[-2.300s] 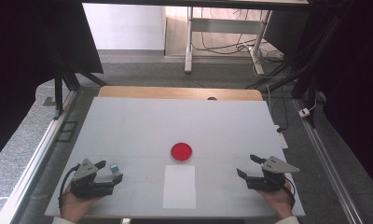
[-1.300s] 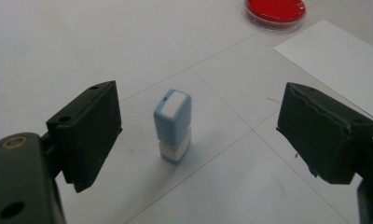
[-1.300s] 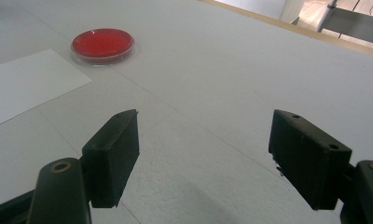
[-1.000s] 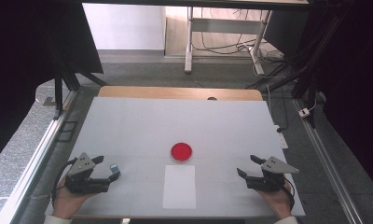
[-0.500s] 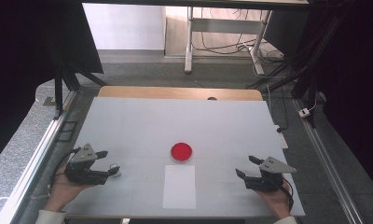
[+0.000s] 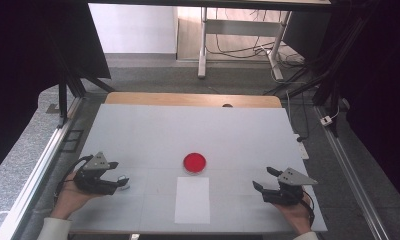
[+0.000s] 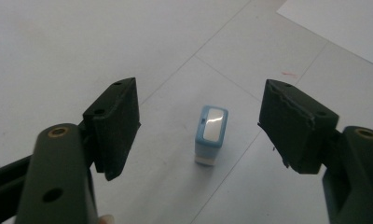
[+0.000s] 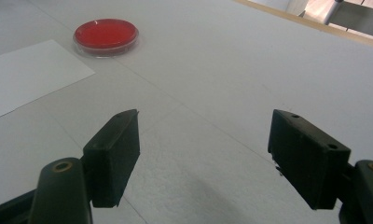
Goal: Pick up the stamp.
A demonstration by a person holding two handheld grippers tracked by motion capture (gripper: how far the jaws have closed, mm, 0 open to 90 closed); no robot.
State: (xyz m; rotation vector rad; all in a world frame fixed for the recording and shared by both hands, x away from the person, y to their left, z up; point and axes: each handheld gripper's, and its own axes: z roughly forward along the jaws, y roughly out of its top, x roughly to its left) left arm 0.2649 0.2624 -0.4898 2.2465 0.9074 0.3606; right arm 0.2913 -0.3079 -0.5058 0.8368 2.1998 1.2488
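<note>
Blue stamp [image 7: 211, 134] stands free between the closing left gripper [image 7: 198, 123] jaws.

You work in a lab: a white table [image 6: 153, 125] stands inside a dark frame [image 6: 68, 95] with black curtains [image 6: 33, 55], cables [image 6: 248, 50] lie on the grey floor (behind the table), and a red dish [image 6: 194, 162] waits.

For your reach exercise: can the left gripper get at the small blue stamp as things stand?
Probably yes: the stamp stands upright between the left gripper's open fingers, which have just been closing, untouched, nothing between.
</note>
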